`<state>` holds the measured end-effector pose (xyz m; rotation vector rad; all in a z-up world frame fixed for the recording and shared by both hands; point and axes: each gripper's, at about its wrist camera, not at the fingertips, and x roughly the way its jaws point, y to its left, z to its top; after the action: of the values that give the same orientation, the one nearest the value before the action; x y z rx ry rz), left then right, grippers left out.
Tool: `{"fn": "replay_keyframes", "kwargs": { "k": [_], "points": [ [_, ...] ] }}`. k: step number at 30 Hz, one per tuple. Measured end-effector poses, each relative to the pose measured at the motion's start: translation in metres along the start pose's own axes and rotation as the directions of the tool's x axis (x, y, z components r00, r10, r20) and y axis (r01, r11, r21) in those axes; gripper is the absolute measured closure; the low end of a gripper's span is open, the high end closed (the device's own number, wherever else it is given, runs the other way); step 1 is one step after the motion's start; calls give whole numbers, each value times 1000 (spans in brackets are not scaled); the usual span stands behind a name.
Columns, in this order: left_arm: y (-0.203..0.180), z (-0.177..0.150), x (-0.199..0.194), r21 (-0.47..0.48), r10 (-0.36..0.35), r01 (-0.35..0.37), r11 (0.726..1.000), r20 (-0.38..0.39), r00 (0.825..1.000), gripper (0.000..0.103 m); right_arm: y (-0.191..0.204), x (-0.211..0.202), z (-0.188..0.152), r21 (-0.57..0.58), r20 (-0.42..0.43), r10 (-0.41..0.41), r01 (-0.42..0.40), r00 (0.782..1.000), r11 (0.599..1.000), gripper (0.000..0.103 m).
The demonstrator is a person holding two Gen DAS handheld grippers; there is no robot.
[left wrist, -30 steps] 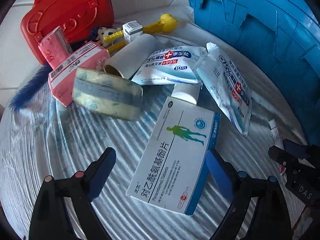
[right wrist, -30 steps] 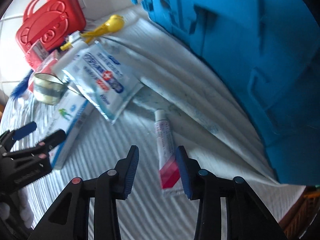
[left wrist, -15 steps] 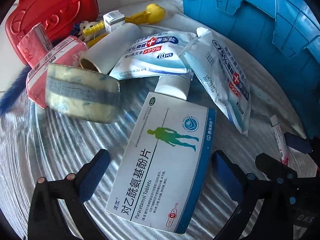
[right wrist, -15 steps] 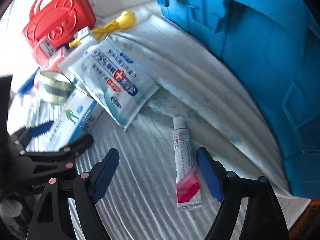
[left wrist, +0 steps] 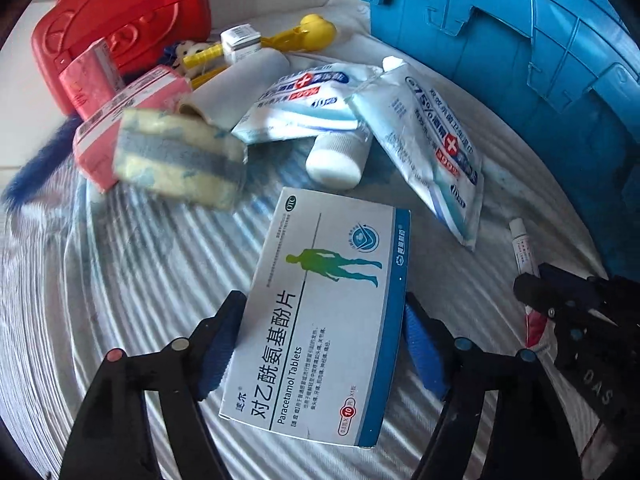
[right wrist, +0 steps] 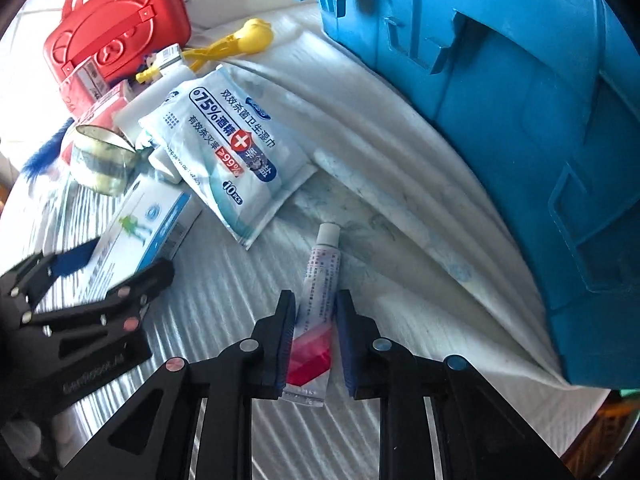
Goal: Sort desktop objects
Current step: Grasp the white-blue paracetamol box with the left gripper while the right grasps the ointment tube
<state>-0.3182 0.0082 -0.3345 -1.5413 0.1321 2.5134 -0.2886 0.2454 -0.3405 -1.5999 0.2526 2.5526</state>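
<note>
A white and blue paracetamol tablet box lies on the ribbed white cloth. My left gripper straddles it, jaws closing, with both blue pads against its long sides. The same box shows between that gripper in the right wrist view. A small white tube with a red end lies between the pads of my right gripper. Its jaws are closing, and the pads sit tight against the tube's sides. The right gripper also appears over the tube in the left wrist view.
A big blue crate fills the right side. Two wet-wipe packs, a white bottle, a tape roll, pink packs, a grey roll, a yellow toy and a red case crowd the back left.
The left jaws came in from wide apart to the sides of the tablet box. The right jaws opened wide half a second ago and have now narrowed onto the tube.
</note>
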Motion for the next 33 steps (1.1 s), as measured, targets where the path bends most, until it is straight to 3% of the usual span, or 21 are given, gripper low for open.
{"fn": "replay_keyframes", "kwargs": {
  "k": [6,10,18,23,26,29,33],
  "points": [
    [16,-11,-48,-49,40,-37,998,58,998,27,2,-21,-9,10,18,82,-83,996,997,85],
    [18,-36,-68,-76,69,-64,995,71,995,27,18,-38,-10,-37,40,110,-109,993,993,89],
    [26,-76,-44,-144,41,-39,989,11,999,27,29,-42,-39,-50,-45,72,-74,996,996,88],
    [18,-72,-23,-153,20,-18,988,10,1000,27,33,-33,-46,-62,-64,53,-57,997,996,86],
    [15,-67,-11,-149,38,-38,988,-4,999,27,41,-22,-42,-39,-70,33,-36,997,999,76],
    [11,-65,-5,-123,73,-72,990,2,997,26,43,-11,-36,-48,-75,28,-31,997,998,76],
    [11,-64,-5,-125,63,-61,990,9,998,27,48,-4,-32,-95,-36,2,-5,999,995,77]
  ]
}}
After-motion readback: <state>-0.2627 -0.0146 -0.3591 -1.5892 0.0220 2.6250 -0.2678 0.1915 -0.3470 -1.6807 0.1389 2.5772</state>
